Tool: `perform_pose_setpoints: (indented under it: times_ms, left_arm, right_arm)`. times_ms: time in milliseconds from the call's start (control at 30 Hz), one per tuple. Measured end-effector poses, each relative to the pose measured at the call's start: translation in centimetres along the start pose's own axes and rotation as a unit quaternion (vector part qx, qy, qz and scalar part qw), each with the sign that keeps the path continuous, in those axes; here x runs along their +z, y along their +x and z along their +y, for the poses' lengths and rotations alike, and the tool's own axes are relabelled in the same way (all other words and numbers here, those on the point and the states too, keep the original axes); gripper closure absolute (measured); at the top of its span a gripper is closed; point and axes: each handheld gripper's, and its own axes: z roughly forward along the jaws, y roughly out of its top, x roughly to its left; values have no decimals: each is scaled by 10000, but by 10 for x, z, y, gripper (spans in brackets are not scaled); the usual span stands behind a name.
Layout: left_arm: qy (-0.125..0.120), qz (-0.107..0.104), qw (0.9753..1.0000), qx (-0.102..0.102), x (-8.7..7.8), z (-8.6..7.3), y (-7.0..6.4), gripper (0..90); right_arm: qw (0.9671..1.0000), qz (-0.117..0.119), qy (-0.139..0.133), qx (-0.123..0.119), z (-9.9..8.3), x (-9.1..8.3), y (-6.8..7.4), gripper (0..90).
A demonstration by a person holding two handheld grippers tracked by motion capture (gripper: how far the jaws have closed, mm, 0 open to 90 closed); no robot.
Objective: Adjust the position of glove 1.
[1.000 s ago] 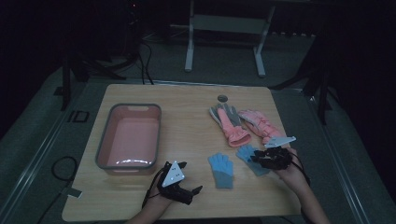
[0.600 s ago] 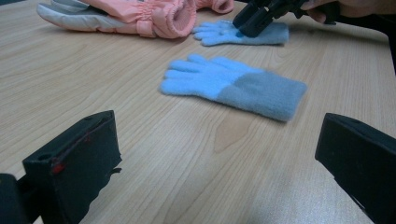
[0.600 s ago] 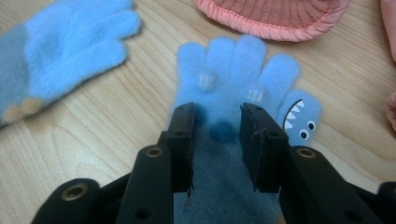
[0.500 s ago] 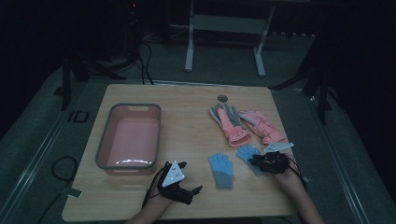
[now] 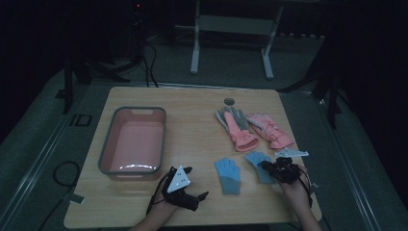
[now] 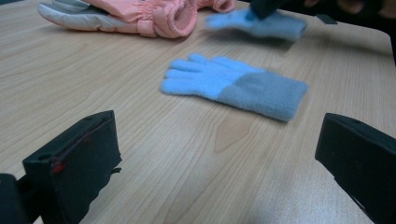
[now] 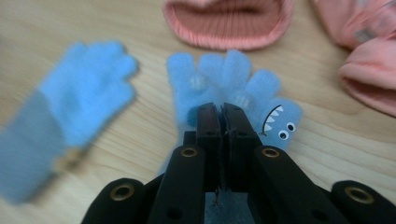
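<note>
Wooden table (image 5: 192, 115), right tool (image 7: 222, 114) pinching blue glove (image 7: 224, 79)

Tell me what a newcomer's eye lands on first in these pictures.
The right gripper, shut on a blue glove with a cartoon shark face, near the table's front right. Its twin blue glove lies flat just left, before the open left gripper. Behind lie two pink gloves; a pink tub stands at left.

Bare wood lay open between the pink basin (image 5: 133, 142) and the gloves. The pink gloves (image 5: 254, 129) and blue gloves (image 5: 228, 174) crowded the table's (image 5: 192, 120) right side.
</note>
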Motion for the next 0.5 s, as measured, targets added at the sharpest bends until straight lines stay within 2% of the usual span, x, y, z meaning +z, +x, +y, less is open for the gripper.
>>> perform_pose_setpoints:
  times_ms: [167,233,333,500]
  left_arm:
    - [-4,25,10000,3,0,0,0,0]
    - [-12,33,10000,4,0,0,-1,0]
    - [-5,33,10000,13,0,0,-1,0]
    - [-4,29,10000,0,0,0,0,0]
  right_arm:
    - [9991,-332,-154,217,9,-27,17,867]
    - [9980,-496,-216,328,10,-36,22,867]
    - [9958,-797,-265,370,12,-47,30,867]
    - [9932,-924,-283,650,8,-56,37,868]
